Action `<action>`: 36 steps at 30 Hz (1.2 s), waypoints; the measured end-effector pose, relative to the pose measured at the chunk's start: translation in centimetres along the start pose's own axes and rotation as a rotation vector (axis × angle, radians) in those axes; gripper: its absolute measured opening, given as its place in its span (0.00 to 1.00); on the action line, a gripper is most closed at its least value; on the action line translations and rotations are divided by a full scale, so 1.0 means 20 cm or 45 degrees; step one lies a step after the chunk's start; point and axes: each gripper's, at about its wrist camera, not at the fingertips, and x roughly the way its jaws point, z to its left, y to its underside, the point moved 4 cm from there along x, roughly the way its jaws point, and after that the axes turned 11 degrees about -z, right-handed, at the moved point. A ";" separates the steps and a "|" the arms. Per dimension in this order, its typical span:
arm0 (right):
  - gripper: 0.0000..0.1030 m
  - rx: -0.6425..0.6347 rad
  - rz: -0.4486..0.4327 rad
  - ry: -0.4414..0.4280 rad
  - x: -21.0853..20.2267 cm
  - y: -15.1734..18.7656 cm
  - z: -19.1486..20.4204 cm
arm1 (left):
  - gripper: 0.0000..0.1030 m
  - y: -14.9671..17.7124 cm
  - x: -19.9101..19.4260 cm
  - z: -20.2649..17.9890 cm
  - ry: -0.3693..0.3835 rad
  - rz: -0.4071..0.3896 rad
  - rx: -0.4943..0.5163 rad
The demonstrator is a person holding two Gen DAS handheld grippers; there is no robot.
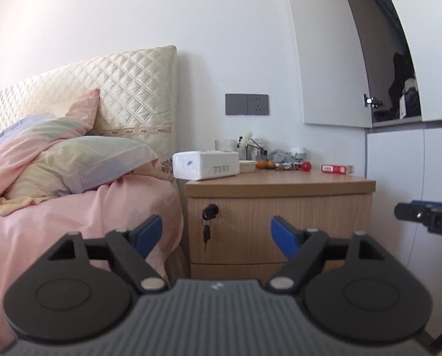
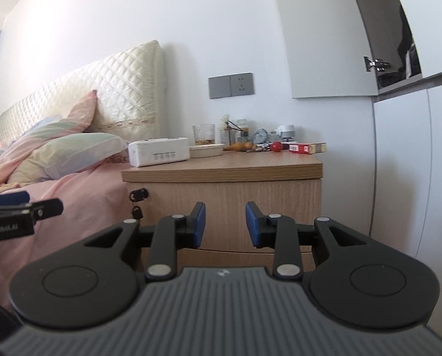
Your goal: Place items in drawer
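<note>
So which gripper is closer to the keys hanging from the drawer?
Probably the left. The left gripper faces the keys, which show between its open fingers. The right gripper points at the drawer front to the right of them.

left claw (image 2: 28,210) side: "GenRobot.AI" | right claw (image 1: 428,216): "DA", rest cut off

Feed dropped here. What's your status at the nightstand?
Left gripper open, empty. Right gripper open, empty. Top drawer shut, key hanging from lock. Nothing blocking.
</note>
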 end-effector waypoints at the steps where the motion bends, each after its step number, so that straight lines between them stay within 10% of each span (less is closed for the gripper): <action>1: 0.33 -0.003 0.002 -0.002 0.01 0.00 0.01 | 0.88 0.00 0.00 0.00 0.007 -0.002 -0.009; 13: 0.35 -0.019 0.005 0.030 0.04 0.03 0.04 | 0.99 0.01 0.01 -0.02 0.008 0.026 0.021; 20: 0.86 -0.028 -0.011 0.043 0.01 0.04 0.05 | 1.00 0.02 0.01 -0.02 -0.002 0.040 0.008; 36: 0.85 -0.009 0.006 0.025 0.01 0.04 0.05 | 1.00 0.02 0.00 0.01 -0.045 0.040 0.025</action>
